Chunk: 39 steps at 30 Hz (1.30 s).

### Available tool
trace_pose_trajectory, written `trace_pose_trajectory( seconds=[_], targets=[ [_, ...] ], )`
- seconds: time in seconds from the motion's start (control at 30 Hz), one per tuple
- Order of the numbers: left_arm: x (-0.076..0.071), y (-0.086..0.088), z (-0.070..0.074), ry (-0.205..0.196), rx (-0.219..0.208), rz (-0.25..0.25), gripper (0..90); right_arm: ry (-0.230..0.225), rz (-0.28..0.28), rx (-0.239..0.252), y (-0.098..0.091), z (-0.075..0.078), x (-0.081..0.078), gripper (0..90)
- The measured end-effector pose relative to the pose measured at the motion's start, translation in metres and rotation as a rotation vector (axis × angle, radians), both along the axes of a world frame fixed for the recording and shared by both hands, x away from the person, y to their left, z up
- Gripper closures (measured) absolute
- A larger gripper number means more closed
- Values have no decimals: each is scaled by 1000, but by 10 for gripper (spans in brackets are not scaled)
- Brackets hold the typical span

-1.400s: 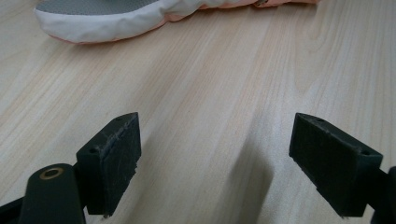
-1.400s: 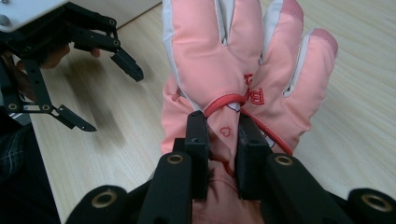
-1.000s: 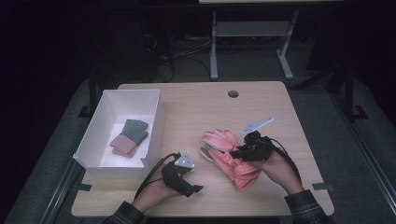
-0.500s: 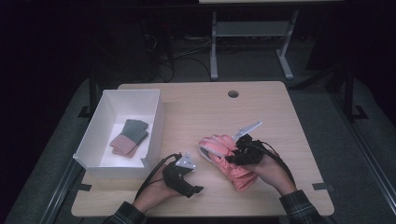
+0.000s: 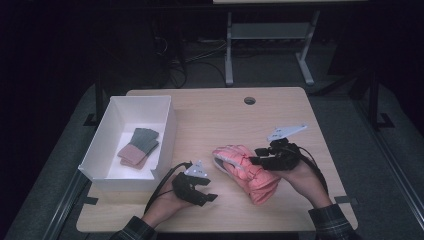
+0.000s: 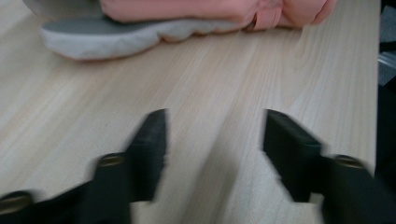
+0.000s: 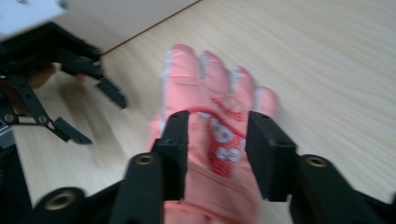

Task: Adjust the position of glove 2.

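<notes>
A salmon-pink padded glove lies flat on the wooden table, fingers toward the left. My right gripper hovers over its back. In the right gripper view the jaws stand apart above the glove on either side of its printed patch, and have just been closing a little without pinching it. My left gripper rests on the table left of the glove. Its jaws have just been closing and are still open over bare wood, with the glove a short way ahead.
A white box stands at the table's left and holds folded grey-green and pink fabric pieces. A round cable hole sits near the far edge. A metal stand and cables lie on the dark floor beyond.
The right gripper has shifted slightly over the glove and lifted a little. The glove's finger end has been nudged leftward. The left hand has stayed where it was.
</notes>
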<state>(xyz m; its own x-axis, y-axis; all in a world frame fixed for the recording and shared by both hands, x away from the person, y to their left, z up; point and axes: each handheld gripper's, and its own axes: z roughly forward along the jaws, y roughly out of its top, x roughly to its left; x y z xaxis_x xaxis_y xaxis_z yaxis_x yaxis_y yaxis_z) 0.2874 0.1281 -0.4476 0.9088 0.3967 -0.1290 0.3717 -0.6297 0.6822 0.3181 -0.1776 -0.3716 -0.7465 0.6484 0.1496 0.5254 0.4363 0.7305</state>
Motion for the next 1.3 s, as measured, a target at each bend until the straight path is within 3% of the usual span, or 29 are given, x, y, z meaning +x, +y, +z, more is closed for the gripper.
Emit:
trace_pose_trajectory(
  seconds=[0.07,0.2,0.27,0.47,0.7,0.77,1.13,1.3],
  targets=[
    [0,0,4,2,-26,11,618,2,-30,0,-10,-2,2,713],
    [4,0,12,-12,-15,9,843,20,-59,-10,-28,-12,5,811],
    [5,-1,14,-5,-11,22,898,30,-71,-10,-35,-17,6,872],
    [10,-7,15,7,-31,37,898,38,-101,-21,-56,-32,5,900],
    [19,-21,10,35,-31,29,897,67,-91,-45,-69,-55,0,900],
    [21,-26,9,33,-13,22,897,77,-86,-54,-71,-60,0,900],
    [35,-57,3,37,0,11,897,132,-44,-65,-65,-74,-2,900],
    [39,-62,2,35,-2,18,898,142,-5,-55,-57,-76,-7,900]
  ],
)
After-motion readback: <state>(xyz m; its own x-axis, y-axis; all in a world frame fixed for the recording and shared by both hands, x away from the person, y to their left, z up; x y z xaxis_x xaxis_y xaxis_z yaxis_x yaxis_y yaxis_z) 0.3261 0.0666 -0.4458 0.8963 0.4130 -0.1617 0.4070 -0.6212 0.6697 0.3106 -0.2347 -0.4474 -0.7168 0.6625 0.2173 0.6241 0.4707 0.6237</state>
